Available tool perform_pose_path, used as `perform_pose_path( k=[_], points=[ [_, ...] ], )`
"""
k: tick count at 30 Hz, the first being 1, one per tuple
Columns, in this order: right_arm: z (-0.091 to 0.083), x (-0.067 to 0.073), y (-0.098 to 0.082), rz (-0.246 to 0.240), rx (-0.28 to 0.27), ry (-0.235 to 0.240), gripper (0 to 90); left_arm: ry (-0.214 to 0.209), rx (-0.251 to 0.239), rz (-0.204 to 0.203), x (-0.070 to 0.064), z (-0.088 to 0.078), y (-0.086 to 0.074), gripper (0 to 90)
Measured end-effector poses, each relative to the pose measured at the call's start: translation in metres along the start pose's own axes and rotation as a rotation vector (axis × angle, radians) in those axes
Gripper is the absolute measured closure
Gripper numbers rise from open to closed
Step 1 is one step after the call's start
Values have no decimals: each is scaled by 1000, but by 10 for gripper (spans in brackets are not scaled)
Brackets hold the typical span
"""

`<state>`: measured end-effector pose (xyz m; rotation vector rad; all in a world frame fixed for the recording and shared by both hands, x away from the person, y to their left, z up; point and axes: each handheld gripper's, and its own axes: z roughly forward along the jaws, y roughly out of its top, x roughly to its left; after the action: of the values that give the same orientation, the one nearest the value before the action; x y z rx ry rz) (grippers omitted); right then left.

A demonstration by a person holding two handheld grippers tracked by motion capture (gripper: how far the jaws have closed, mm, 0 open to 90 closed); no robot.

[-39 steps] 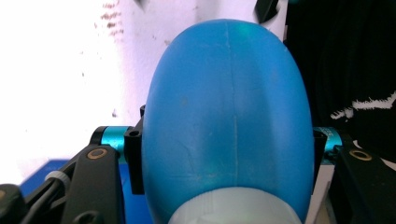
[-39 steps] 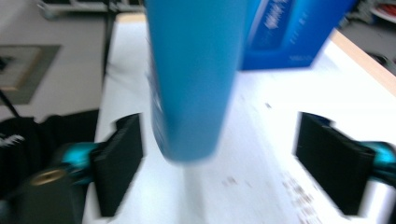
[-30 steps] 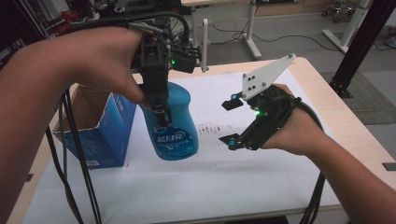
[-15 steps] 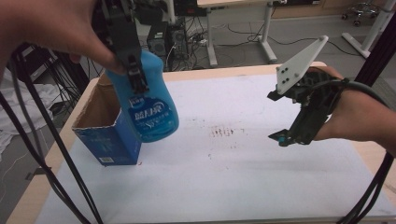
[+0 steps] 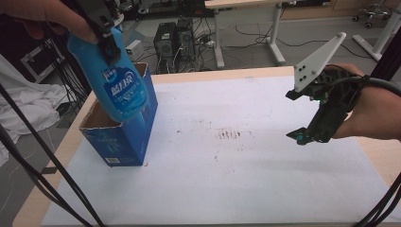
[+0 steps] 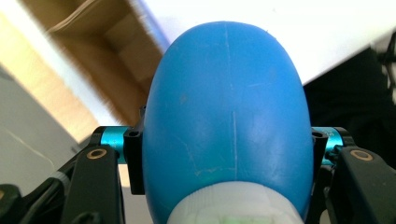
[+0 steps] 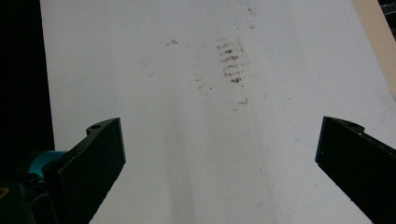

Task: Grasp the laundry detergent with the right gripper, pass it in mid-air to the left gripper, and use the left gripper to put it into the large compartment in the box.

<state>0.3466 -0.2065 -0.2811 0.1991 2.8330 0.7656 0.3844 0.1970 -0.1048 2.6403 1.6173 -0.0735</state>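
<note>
The high view looks forward and down from above the near edge of the table (image 5: 265, 74), taking in its white sheet (image 5: 246, 179) from the left edge to the right edge, with floor beyond the far edge. The left gripper view sits very close behind a blue bottle (image 6: 226, 121) — past it lie an open box (image 6: 100, 51) and the sheet's edge, both shared with the high view. The right gripper view faces down on the sheet from nearby; its brown smudge (image 7: 231, 60) also shows mid-table from above (image 5: 231, 134).
</note>
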Motion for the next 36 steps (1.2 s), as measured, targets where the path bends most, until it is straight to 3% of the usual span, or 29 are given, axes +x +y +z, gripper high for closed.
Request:
perform_pose_path(
  k=[4, 5, 6, 11, 14, 19, 27, 36],
  points=[
    [0, -1, 0, 1, 5, -2, 9, 19, -12, -98, 18, -5, -3, 388],
    [1, -2, 0, 0, 7, -2, 9, 27, -13, -143, 26, -4, -3, 388],
    [1, -2, 0, 0, 7, -2, 9, 27, -13, -143, 26, -4, -3, 388],
    [3, -4, 1, -5, 8, -4, 9, 52, 8, -229, 40, 4, 0, 388],
    [4, -4, 1, -4, 14, -9, 9, 70, 26, -245, 45, 11, 3, 388],
    [4, -4, 2, -6, 11, -16, 9, 86, 54, -239, 50, 26, 8, 388],
    [5, -2, 2, -6, 16, -15, 9, 56, 94, -212, 58, 56, 17, 388],
    [7, 0, 0, 5, 21, -18, 9, 23, 126, -130, 67, 103, 22, 388]
  ],
)
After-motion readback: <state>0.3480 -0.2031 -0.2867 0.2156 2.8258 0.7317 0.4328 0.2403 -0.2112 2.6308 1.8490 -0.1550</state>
